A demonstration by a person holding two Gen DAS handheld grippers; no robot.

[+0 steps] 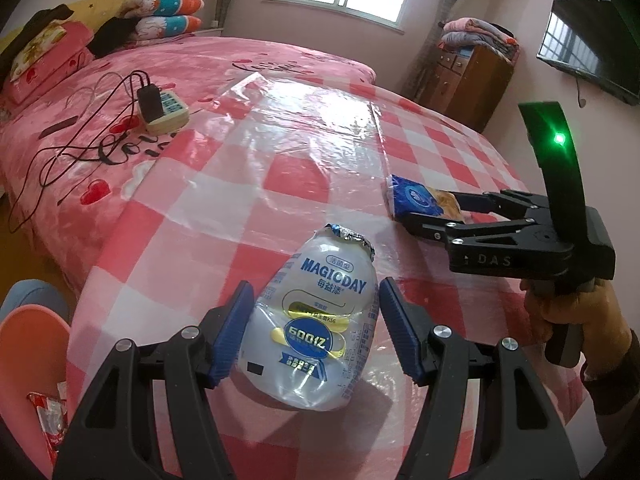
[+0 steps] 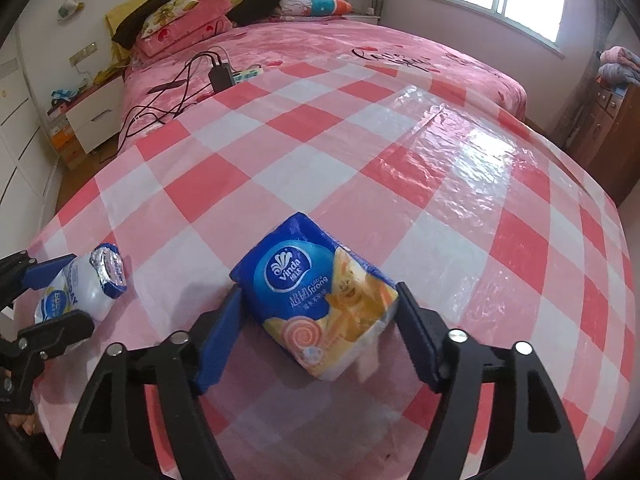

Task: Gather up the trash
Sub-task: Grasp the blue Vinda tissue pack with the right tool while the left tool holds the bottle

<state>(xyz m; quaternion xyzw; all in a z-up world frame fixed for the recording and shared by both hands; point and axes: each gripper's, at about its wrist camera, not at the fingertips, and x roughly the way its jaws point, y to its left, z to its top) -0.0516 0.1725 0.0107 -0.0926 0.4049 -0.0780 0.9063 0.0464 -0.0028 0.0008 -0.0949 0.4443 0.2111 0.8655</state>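
Observation:
A crumpled clear MAGICDAY drink bottle (image 1: 320, 312) with torn foil at its mouth lies between the blue pads of my left gripper (image 1: 316, 328), which is shut on its sides; in the right wrist view the bottle (image 2: 80, 288) and the left gripper (image 2: 56, 300) sit at the far left. A blue and orange Vinda tissue pack (image 2: 304, 280) rests on the red-and-white checked tablecloth (image 2: 360, 140). My right gripper (image 2: 318, 296) is shut on it, a pad touching each side. The left wrist view has that gripper (image 1: 424, 208) on the pack (image 1: 416, 198) at the right, held by a hand (image 1: 568, 312).
A pink bin (image 1: 32, 344) with a red wrapper (image 1: 48, 420) inside stands below the table's left edge. Behind the table is a pink bed with a power strip and cables (image 1: 160, 108). A wooden cabinet (image 1: 460, 80) and a wall television (image 1: 588, 48) are at the right.

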